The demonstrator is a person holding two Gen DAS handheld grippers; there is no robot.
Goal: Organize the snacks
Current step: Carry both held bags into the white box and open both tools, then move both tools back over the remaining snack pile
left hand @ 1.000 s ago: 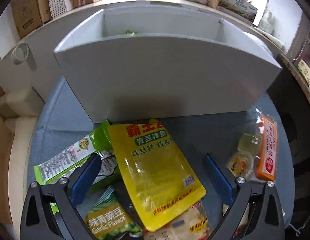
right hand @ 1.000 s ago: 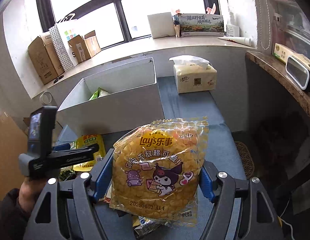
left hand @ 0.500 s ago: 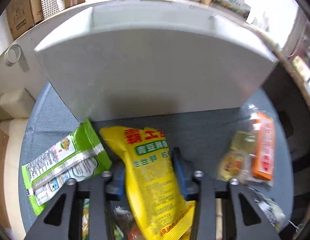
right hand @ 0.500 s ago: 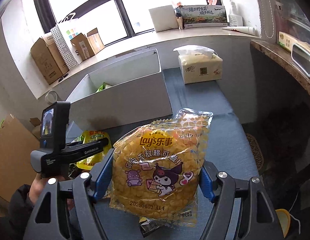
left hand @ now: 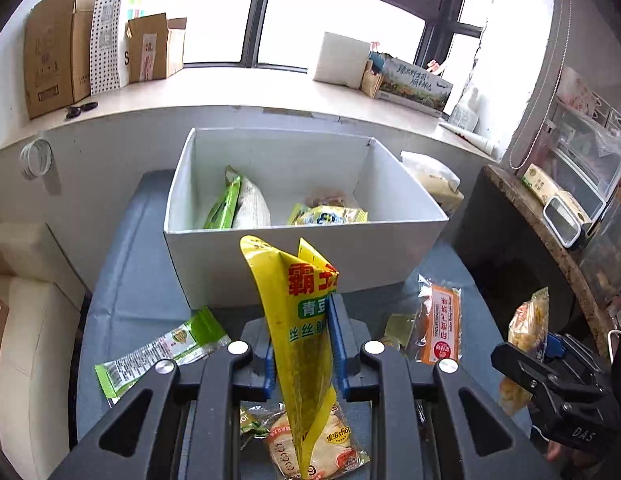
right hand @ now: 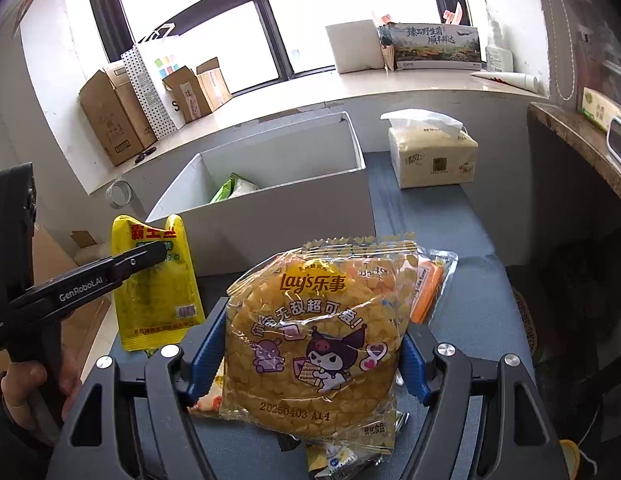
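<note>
1. Yellow foil pouch (left hand: 300, 320) clamped between the blue pads of the left tool (left hand: 301, 354), jaws pressed together on its middle, pouch standing almost upright and clear of the worktop (left hand: 122, 280), just near of the white box (left hand: 270, 252).
2. Looks light and soft: thin film, folded along its length under the squeeze, top corners free and floppy. Probably slippery on the glossy face, so a hold across the middle, as now, seems safer than at a sealed edge.
3. Clear bag of yellow chips (right hand: 314, 332) held between the pads of the right tool (right hand: 306, 354), jaws set wide on its two sides, bag lifted above the loose snacks.
4. Judged light but puffy and fragile: air inside, brittle pieces, easily crushed by more pressure. Best taken at the sides with gentle force, or at the crimped top seam.
5. White box open at the top, on the far middle of the worktop, with a green packet (left hand: 224, 204) at its left and a yellow-blue packet (left hand: 328, 214) at its right already inside.
6. Waiting on the worktop: green-and-white packet (left hand: 158, 354) at near left, orange packet (left hand: 440, 330) at right, pale bun pack (left hand: 322, 440) under the left tool. All flat and thin, likely hard to pinch without sliding one pad beneath an edge.
7. Risk, as a guess: floppy pouch catching on the near wall of the box when brought over.
</note>
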